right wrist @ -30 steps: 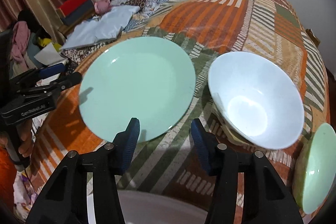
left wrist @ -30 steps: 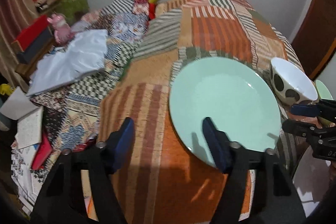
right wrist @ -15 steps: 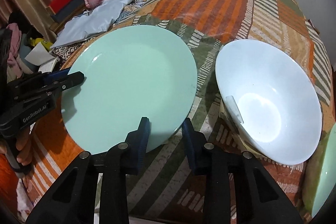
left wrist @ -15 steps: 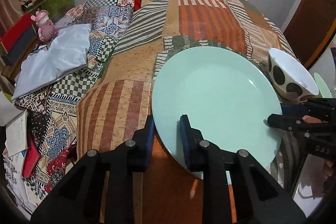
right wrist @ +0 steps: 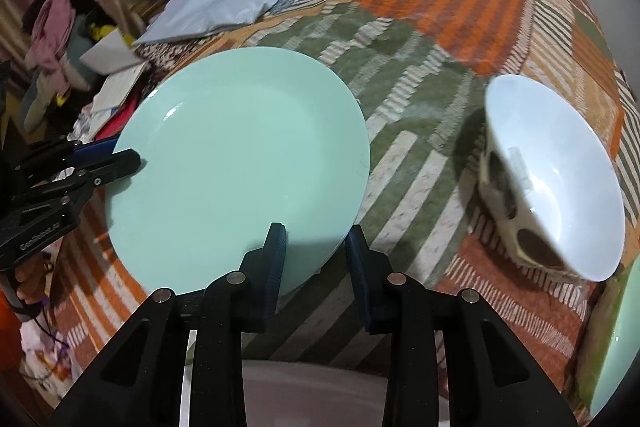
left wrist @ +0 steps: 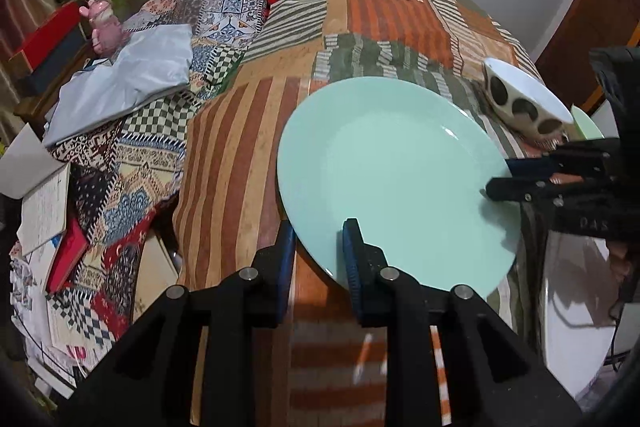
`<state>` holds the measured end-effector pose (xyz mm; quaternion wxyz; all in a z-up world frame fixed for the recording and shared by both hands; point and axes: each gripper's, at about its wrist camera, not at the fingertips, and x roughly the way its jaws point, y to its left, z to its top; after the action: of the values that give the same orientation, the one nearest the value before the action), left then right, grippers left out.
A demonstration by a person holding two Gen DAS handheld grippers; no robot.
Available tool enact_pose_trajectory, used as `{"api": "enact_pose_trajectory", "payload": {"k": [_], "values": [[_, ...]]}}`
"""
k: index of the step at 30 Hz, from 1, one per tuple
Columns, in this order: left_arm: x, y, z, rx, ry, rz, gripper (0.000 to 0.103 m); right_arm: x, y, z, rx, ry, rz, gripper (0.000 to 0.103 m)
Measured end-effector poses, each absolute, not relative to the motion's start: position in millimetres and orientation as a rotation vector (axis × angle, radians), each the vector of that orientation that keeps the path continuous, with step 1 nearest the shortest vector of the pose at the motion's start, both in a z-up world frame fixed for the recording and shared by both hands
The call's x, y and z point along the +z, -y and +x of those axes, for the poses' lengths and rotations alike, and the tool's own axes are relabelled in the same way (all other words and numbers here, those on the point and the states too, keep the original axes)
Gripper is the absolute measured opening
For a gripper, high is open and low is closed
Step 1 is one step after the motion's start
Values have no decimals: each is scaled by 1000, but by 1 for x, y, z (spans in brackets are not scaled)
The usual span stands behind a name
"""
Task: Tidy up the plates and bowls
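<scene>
A plate (right wrist: 240, 155) lies mid-frame on a patchwork quilt (right wrist: 420, 107); a bowl (right wrist: 556, 175) sits right of it.

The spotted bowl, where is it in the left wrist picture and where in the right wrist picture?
Left wrist view: spotted bowl at the upper right, beyond the mint green plate.
Right wrist view: spotted bowl at the right, tilted, its white inside facing the camera.
Shared landmark: the mint green plate, lying to the bowl's left in both views.

Home bedroom: patchwork quilt (left wrist: 392, 15) over bed, pink toy (left wrist: 105, 27), scattered books (left wrist: 44, 203).
</scene>
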<state>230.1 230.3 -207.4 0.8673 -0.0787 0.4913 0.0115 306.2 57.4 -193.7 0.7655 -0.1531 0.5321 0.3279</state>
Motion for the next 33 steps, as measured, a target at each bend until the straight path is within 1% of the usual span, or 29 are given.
{"api": "enact_pose_trajectory", "payload": {"k": [6,11,14,21,33], "values": [[-212,-232,233,36,-1041,-192,24,-196,-61,316,705,-1167,-326,28],[-218,-235,242,36,-1038,-205,28,-200,-62,323,709,-1187,-287,30],[-217,-233,243,46,-1031,-200,28,-199,-63,319,702,-1180,-291,29],[-205,-225,233,55,-1003,-165,28,-192,-55,310,709,-1159,-282,28],[-161,-202,211,64,-919,-137,28,-151,-31,285,700,-1017,-275,28]]}}
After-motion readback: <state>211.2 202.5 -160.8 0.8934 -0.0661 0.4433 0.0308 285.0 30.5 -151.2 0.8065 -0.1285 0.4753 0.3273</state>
